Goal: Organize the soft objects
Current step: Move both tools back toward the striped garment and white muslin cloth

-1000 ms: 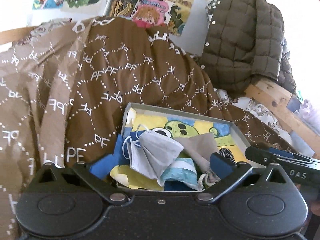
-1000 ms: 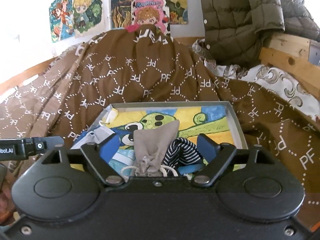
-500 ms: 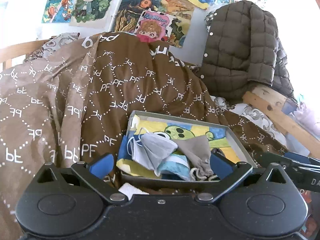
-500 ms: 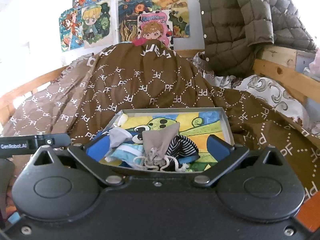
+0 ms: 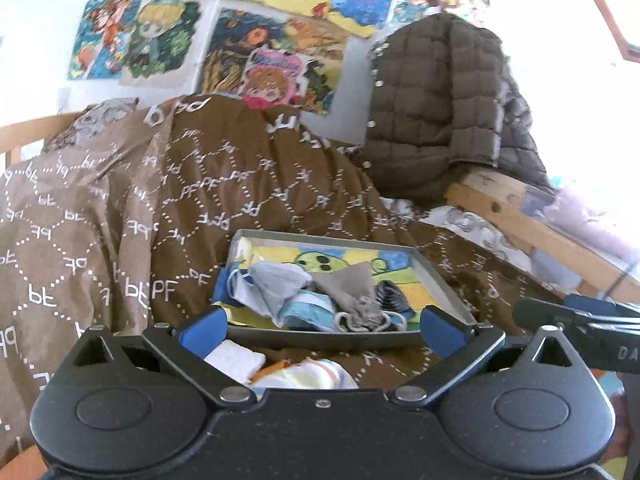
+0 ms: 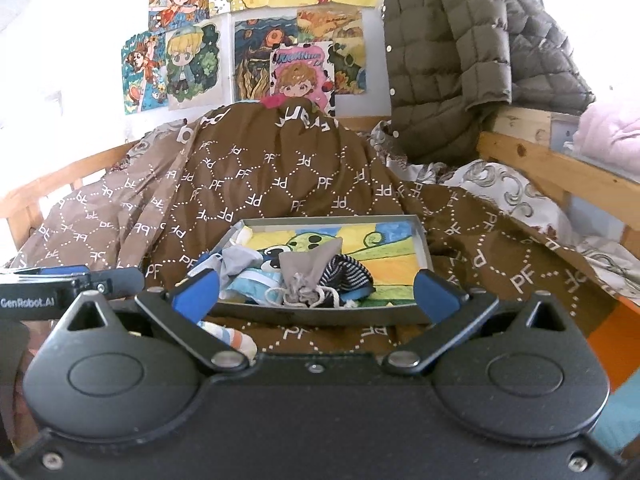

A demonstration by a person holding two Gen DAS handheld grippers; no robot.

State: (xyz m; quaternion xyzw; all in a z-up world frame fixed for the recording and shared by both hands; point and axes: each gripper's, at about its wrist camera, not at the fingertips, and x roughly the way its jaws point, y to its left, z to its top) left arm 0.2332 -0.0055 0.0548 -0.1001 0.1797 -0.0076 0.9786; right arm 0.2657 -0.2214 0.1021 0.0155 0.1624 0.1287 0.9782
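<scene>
Two wrist views over a bed draped in a brown patterned quilt [image 6: 280, 184]. A shallow grey tray [image 5: 444, 284] with a cartoon-printed floor rests on the quilt and holds the soft objects in a loose heap at its near left end: a pale grey face mask [image 5: 276, 284], a grey drawstring pouch [image 5: 352, 288], a black-and-white striped sock [image 6: 348, 274] and a light blue cloth [image 5: 308, 308], all overlapping. The left gripper [image 5: 322, 326] hangs in front of the tray's near wall, fingers spread wide and empty; the right gripper [image 6: 314, 290] is posed likewise, fingers released and holding nothing. On the quilt just short of the tray lie further items: a white folded cloth [image 5: 234, 360] and a pastel striped bundle [image 5: 308, 374], partly hidden by the left gripper body. All these pieces are judged light, limp and non-fragile; they will sag and drag neighbours if lifted by an edge. A bunched fold or thick middle offers the surest pinch; the pouch's gathered neck [image 6: 298, 286] is a natural hold, though its loose cord may snag the sock.
</scene>
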